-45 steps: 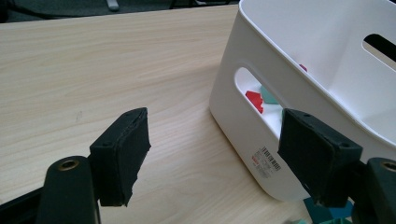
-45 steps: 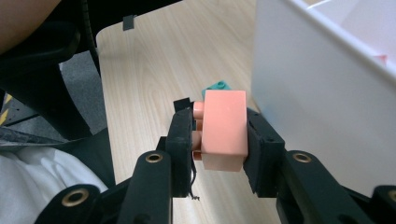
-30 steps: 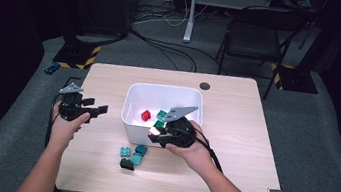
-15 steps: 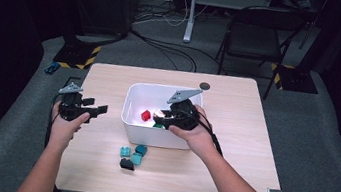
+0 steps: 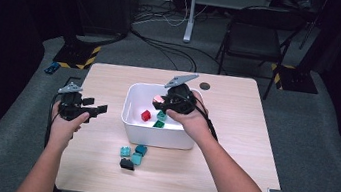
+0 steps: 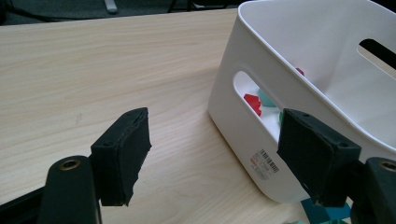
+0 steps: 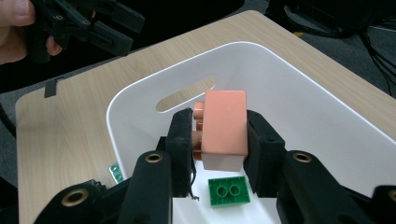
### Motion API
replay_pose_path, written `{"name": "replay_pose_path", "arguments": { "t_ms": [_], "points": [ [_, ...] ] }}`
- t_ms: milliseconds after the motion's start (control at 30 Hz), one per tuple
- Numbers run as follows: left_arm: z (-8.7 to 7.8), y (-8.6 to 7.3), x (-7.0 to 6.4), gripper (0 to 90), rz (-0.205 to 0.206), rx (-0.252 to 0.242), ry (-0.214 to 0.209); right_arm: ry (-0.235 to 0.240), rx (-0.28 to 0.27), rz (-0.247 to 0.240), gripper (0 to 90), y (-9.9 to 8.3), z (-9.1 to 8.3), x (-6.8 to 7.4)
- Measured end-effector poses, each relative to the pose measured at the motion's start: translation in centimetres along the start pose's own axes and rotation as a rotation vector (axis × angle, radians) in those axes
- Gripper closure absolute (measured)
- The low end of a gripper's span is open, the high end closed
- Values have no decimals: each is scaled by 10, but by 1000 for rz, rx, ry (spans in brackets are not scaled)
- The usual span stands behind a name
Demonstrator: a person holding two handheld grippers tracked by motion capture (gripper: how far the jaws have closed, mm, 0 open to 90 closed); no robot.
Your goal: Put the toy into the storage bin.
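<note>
A white bin (image 5: 130,120) stands mid-table and holds a red brick (image 5: 146,115), a green brick (image 5: 159,123) and a teal brick (image 5: 161,115). My right gripper (image 5: 159,100) hovers over the bin, shut on a salmon-pink brick (image 7: 225,128); the green brick (image 7: 227,190) lies on the bin floor just below it. To the left of the bin, above the table, my left gripper (image 5: 98,108) is open and holds nothing. Its pads (image 6: 122,154) face the bin's side wall (image 6: 243,119), where a handle slot shows the red brick (image 6: 252,103).
Loose on the wooden table (image 5: 228,175) in front of the bin lie two teal bricks (image 5: 131,154), a darker teal one (image 5: 141,149) and a black brick (image 5: 126,164). A dark round disc (image 5: 204,86) sits near the far edge. A chair (image 5: 252,37) stands beyond the table.
My right gripper has carried the pink brick from the bin's front rim up and back over the bin's inside. My left gripper has stayed put.
</note>
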State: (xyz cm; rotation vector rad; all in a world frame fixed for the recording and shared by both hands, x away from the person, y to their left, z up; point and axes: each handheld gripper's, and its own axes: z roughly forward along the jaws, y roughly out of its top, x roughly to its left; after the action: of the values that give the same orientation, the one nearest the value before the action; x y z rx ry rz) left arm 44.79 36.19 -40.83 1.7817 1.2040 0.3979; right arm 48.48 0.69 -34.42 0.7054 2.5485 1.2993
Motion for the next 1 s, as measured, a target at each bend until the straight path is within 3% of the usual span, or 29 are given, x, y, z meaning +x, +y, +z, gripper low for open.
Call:
{"name": "replay_pose_path", "arguments": {
  "t_ms": [633, 1000],
  "points": [
    [0, 0, 1, 251, 1, -11, -6, 1, 12, -19, 660, 13, 46, -17],
    [0, 0, 2, 251, 1, -4, -8, -4, 77, -8, 658, 8, 75, -28]
  ]
}}
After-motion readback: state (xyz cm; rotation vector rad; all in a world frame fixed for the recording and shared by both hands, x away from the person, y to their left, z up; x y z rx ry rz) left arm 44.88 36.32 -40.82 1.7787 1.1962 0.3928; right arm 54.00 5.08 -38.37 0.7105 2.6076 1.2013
